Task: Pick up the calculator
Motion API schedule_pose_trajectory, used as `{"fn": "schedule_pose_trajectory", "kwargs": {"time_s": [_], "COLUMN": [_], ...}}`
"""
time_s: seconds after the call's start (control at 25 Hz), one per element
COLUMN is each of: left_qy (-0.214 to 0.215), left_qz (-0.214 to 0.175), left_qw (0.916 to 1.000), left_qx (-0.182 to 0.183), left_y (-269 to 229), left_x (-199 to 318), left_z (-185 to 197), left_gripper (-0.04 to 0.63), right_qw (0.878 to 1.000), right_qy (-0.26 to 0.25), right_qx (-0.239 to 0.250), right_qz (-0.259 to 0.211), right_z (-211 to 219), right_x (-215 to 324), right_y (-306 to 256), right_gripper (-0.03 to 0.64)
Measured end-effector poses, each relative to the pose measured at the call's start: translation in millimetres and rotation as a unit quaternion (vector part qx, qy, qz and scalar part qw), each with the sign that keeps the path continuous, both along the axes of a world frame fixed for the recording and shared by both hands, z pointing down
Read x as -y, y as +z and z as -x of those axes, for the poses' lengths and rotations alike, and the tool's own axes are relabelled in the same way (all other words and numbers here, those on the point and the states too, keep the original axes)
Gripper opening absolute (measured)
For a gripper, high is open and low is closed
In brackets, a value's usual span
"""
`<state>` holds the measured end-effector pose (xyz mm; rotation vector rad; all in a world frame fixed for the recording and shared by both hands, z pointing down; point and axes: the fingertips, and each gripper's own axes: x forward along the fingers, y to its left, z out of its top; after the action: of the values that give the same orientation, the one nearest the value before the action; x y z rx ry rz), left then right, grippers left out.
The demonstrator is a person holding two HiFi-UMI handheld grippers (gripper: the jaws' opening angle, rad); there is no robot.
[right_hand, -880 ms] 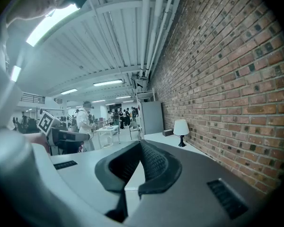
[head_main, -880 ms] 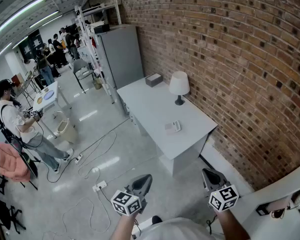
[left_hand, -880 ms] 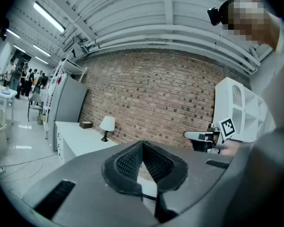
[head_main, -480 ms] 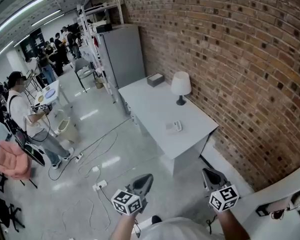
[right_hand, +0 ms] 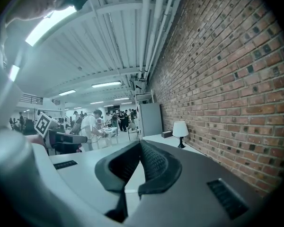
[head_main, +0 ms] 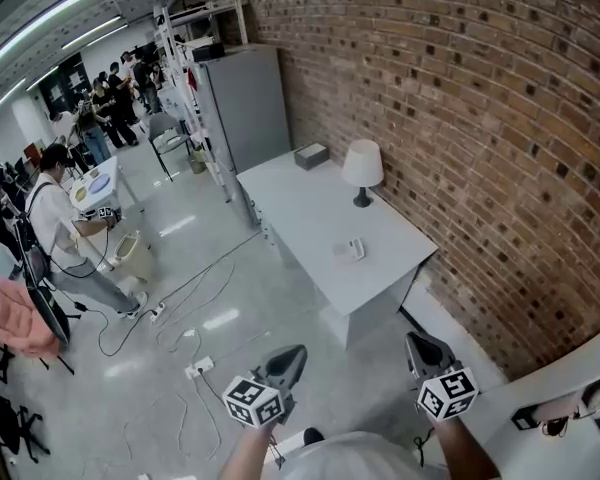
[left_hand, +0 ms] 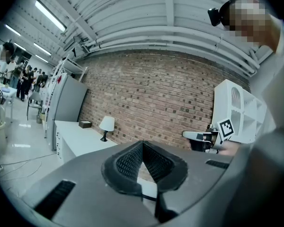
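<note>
A small pale calculator (head_main: 348,250) lies on the grey table (head_main: 310,213) by the brick wall, toward the table's near end. My left gripper (head_main: 288,359) is held low in the head view, far short of the table, jaws shut and empty. My right gripper (head_main: 426,351) is level with it on the right, also shut on nothing. In the left gripper view the left gripper (left_hand: 143,144) has its pads closed together and the table (left_hand: 78,138) sits far off at the left. In the right gripper view the right gripper (right_hand: 140,143) is closed too.
A white table lamp (head_main: 362,167) and a small dark box (head_main: 311,155) stand on the table's far half. A grey cabinet (head_main: 242,108) is beyond it. Cables and a power strip (head_main: 198,370) lie on the floor. People (head_main: 65,230) stand at the far left.
Both grippers have stayed where they were. The person at the far left has stepped to the right, and the view has shifted very slightly.
</note>
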<state>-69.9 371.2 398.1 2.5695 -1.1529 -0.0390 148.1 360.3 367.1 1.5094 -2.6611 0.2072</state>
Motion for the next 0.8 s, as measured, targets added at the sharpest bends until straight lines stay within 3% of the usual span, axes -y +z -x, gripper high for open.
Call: {"fn": "schedule_pose_trajectory", "kwargs": {"time_s": [0.28, 0.8], "left_qy": [0.006, 0.021], "left_qz": [0.004, 0.009], "left_qw": [1.0, 0.9997], "left_qx": [-0.001, -0.001], "left_y": [5.9, 11.9], "left_x": [-3.3, 0.9], "left_z": [9.7, 28.7], "left_gripper": [0.014, 0.014], "right_qw": [1.0, 1.0], "right_qy": [0.009, 0.018], "right_qx": [-0.001, -0.007], "right_qz": [-0.001, 0.0], "right_z": [8.5, 32.3], "right_x": [-0.7, -0.5], "right_y": [-0.7, -2.2], "right_gripper": [0.013, 0.114]}}
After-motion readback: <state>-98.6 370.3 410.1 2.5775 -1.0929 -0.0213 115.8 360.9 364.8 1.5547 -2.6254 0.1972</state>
